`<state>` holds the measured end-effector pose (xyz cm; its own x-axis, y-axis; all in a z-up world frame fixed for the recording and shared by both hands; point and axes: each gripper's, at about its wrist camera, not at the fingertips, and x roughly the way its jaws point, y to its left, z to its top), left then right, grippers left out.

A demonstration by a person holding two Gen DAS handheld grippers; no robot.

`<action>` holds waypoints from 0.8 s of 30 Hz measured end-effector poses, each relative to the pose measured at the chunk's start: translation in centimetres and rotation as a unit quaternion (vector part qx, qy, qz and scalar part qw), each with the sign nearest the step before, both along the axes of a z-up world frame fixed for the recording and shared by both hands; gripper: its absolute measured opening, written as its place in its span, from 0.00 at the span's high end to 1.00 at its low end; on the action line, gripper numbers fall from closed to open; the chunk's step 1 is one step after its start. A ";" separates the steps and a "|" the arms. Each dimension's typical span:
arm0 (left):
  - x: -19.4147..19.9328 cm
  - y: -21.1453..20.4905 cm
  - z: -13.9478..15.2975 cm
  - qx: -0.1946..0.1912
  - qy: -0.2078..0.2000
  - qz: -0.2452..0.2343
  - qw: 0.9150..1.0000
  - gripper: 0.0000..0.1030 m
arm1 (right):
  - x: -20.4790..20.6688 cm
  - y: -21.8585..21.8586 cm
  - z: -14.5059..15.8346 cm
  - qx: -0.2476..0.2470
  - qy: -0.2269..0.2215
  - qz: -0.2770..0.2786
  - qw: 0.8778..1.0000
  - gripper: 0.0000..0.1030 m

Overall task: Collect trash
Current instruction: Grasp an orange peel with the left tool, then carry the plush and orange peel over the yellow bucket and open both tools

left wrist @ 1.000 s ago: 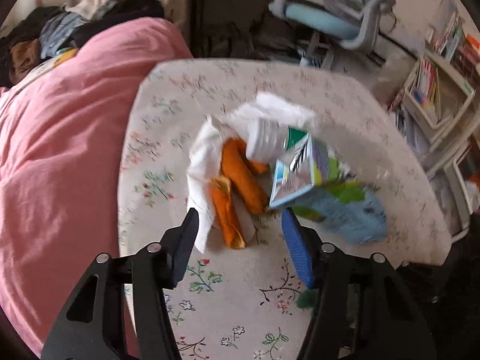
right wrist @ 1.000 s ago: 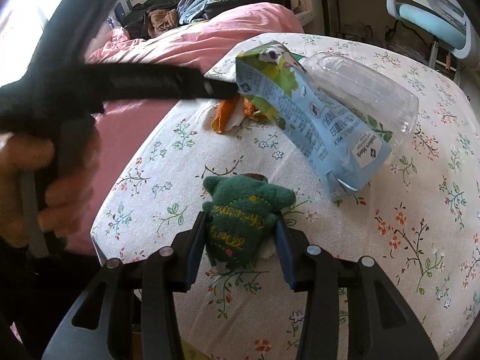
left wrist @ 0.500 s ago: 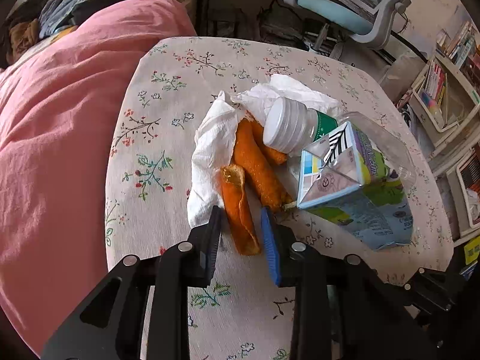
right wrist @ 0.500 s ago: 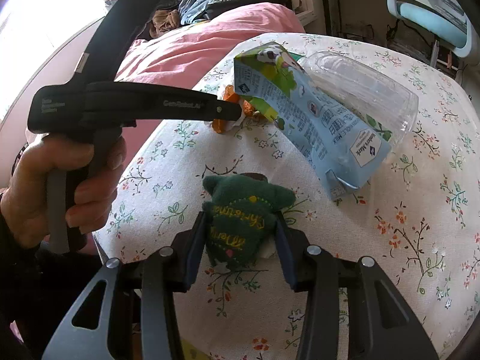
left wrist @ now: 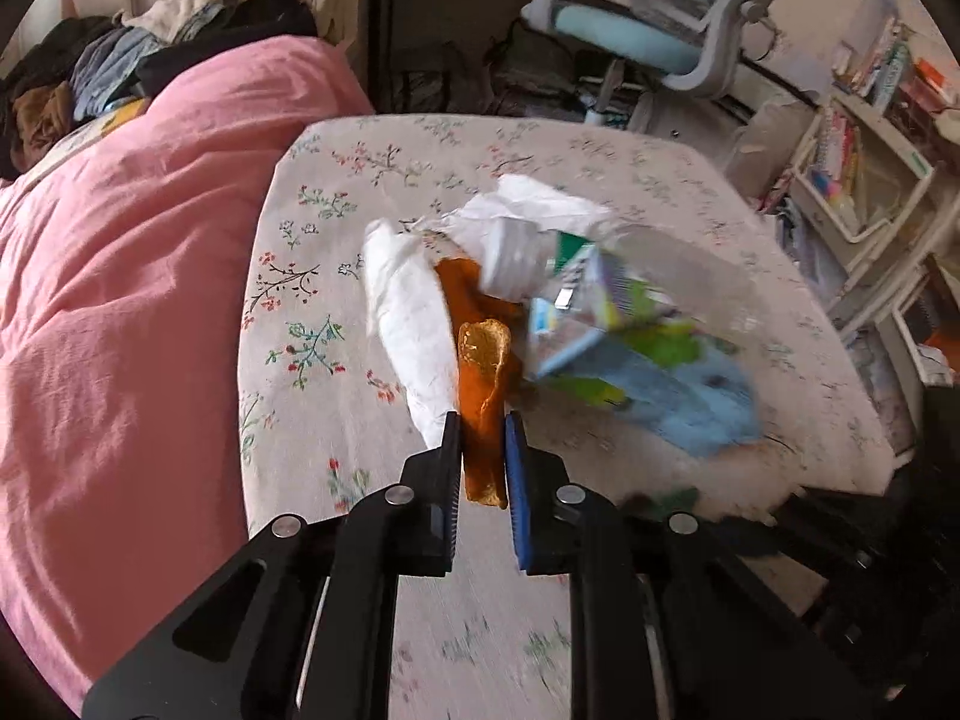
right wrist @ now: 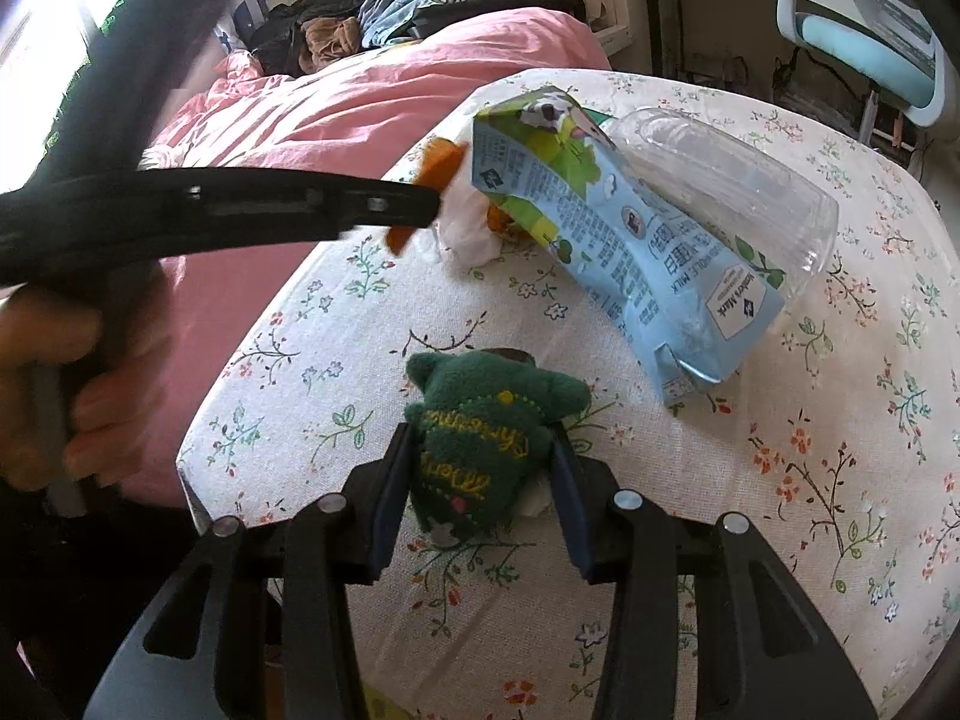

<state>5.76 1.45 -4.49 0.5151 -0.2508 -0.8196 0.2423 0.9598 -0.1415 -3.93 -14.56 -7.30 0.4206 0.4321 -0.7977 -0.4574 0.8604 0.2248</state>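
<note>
The left gripper pinches an orange peel just above the table, the right gripper clamps a green plush, while carton, tissue and bottle remain uncollected.

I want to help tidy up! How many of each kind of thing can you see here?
Orange peels: 2 visible, one in the left tongs
Milk carton: 1
Clear bottle: 1
White tissue: 1
Green plush toy: 1, in the right tongs
Total: 6
</note>
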 end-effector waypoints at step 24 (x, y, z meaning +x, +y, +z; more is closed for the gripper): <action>-5.3 -1.0 -2.0 0.029 0.040 -0.027 0.998 0.51 | -1.6 0.1 -0.1 -0.017 -0.015 -0.005 1.000 0.56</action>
